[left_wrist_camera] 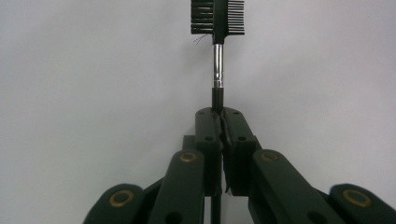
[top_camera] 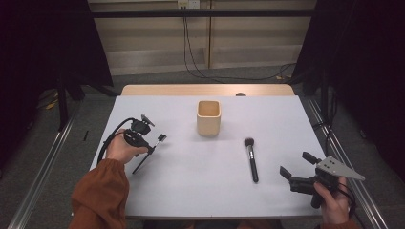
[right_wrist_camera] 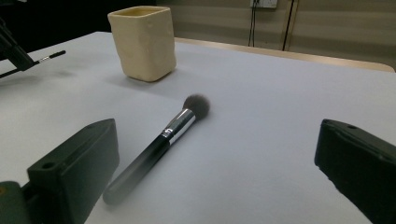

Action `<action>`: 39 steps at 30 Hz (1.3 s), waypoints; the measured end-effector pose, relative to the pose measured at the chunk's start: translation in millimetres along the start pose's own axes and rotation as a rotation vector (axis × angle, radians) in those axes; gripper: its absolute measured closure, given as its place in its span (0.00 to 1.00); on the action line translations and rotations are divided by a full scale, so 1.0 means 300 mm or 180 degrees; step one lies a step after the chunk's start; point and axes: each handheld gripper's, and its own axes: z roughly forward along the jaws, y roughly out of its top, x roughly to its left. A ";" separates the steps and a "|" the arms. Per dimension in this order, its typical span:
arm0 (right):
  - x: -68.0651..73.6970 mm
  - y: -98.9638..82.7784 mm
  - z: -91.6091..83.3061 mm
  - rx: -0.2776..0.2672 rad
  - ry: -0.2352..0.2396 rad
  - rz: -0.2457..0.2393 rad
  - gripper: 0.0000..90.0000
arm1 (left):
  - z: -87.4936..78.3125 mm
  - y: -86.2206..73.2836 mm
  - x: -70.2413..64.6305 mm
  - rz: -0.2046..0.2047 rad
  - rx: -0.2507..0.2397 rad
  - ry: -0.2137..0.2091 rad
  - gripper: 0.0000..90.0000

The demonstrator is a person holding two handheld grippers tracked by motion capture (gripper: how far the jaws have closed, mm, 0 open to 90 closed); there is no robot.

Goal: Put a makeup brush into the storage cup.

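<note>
Meanwhile, left hand-held gripper (left_wrist_camera: pixel 219 114) pinches a slim comb-brush (left_wrist_camera: pixel 217 28) (metal-necked); right hand-held gripper (right_wrist_camera: pixel 217 172) gapes wide.

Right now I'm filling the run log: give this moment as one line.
left gripper: shut on brow brush | right gripper: open | powder brush: on table | cup: upright

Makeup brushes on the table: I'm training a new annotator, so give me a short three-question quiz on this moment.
1. True or false: the left gripper is shut on the brow comb brush.
2. Which lies on the table nearer the open right gripper: A the powder brush, B the cup?
3. Is anything visibly sticking out of the cup?

Key: 1 true; 2 A; 3 no.
</note>
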 end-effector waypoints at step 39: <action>-0.002 0.000 0.001 -0.0035 0.0023 0.0013 0.00 | -0.090 -0.120 -0.025 -0.0143 -0.1799 0.0141 0.96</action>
